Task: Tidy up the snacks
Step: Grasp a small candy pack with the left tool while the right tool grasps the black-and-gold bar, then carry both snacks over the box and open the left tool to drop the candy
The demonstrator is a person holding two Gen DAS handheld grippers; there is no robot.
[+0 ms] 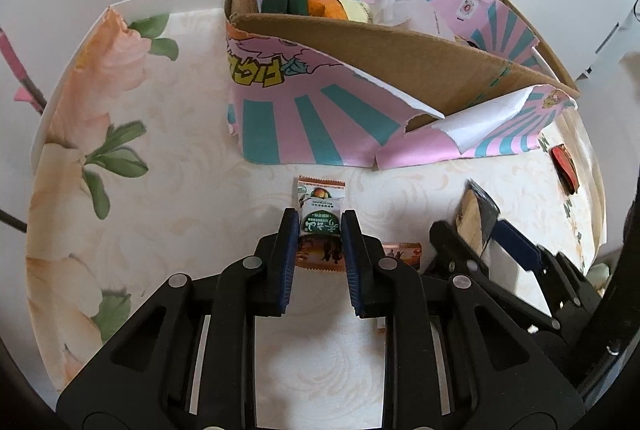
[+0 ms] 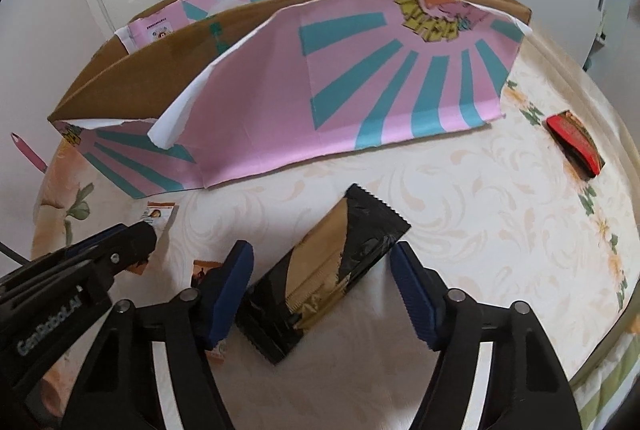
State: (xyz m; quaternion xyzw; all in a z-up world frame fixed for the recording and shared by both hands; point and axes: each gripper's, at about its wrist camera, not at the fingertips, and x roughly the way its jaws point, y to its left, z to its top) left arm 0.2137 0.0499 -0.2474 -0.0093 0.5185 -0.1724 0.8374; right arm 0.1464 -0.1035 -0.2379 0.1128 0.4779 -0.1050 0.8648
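Left gripper (image 1: 320, 226) clenches a light, crinkly sachet (image 1: 320, 207) at its middle. Right gripper (image 2: 322, 270) stands released around the slippery black pouch (image 2: 320, 280); better to take it across the middle.

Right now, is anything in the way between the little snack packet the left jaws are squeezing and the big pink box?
Nothing visible. The left gripper holds the small snack packet, and only bare tablecloth lies between it and the box's folded-down pink flap. The cardboard box is open on top.

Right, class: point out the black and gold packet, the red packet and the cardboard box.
Black and gold packet (image 2: 320, 278), right wrist view, its middle.
Red packet (image 2: 576, 143), right wrist view, its top face.
Cardboard box (image 1: 360, 41), left wrist view, its near brown wall.
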